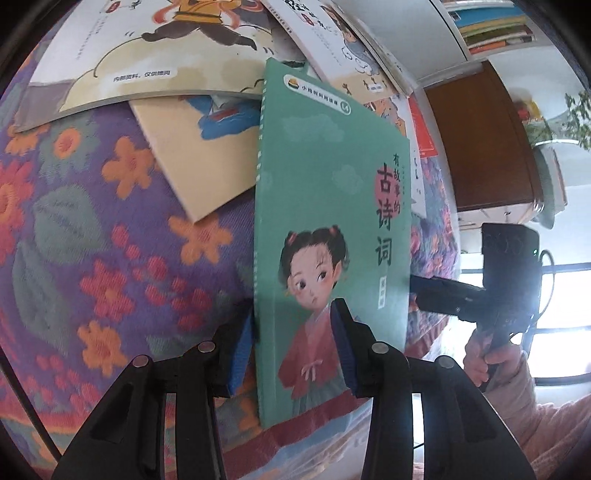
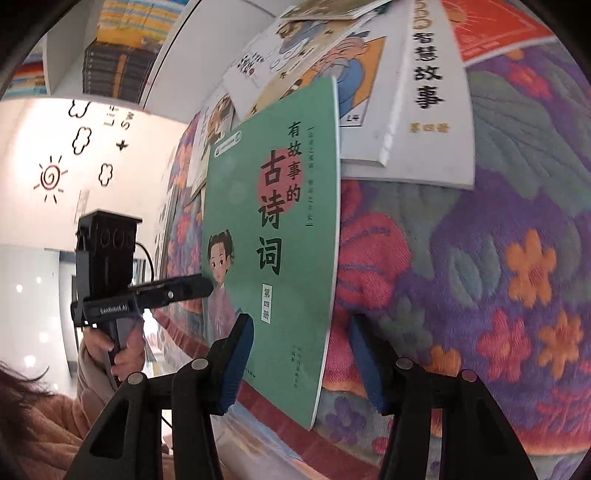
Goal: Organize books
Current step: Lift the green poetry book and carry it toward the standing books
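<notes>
While both hands are on it, the thing to watch is the green book. Its long axis runs straight from 6 to 12 in front of each claw, title end at 12, bottom edge down by the fingers.

The left claw straddles the spine side. One pad sits right at the spine at about 9 and the other hangs over the cover. The right claw does the same on the page-edge side, with one pad over the cover and the other just off the edge at 3, not touching.

Both claws are partly open, the right one wider, and I don't see either really clamping anything. From the left camera the right claw comes in from 3 and meets the book's far edge, so neither hand is nearer. They've got it bracketed from both sides.

My guess is the next move depends on keeping that 6-to-12 line square while they push or lift it.

The book sits on the flowered quilt, with the loose picture books fanned out past its 12 end and a shelf at 1.

Can't tell:
- whether the book lies flat or is tipped up a bit
- whether the left pad actually presses the spine
- what's under the pile at 12, which runs out of frame
</notes>
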